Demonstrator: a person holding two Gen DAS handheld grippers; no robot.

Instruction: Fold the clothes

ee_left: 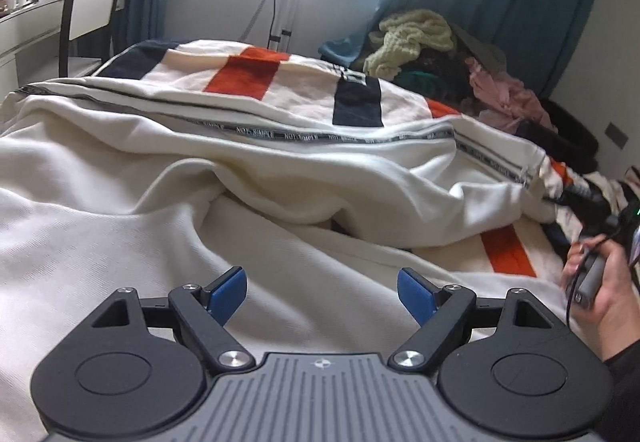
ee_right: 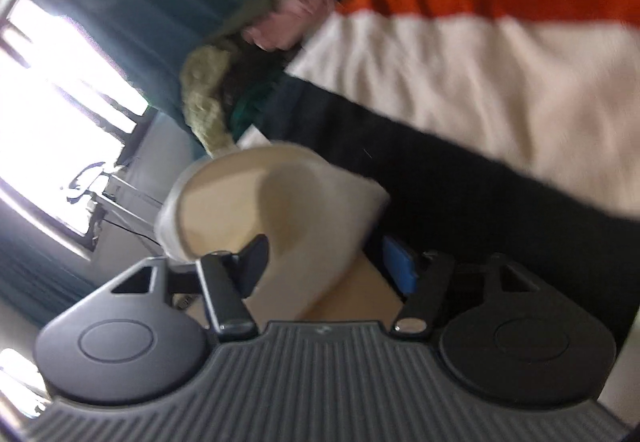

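Cream sweatshirt (ee_left: 248, 177) spread rumpled across the bed, lettered tape trim running crosswise from left to right, covering a striped blanket (ee_left: 256, 75). Lies directly ahead of and below the left claw (ee_left: 320, 296), whose blue pads stand wide apart over bare cloth, gripping nothing. One cream fold (ee_right: 280, 209) curls between the fingers of the right claw (ee_right: 332, 264), rolled on its side at the garment's right end; pads parted, seemingly not pressing the cloth, though blur leaves this unsure. Right claw the nearer to an edge worth taking. Pile of unfolded clothes (ee_left: 424, 53) beyond.
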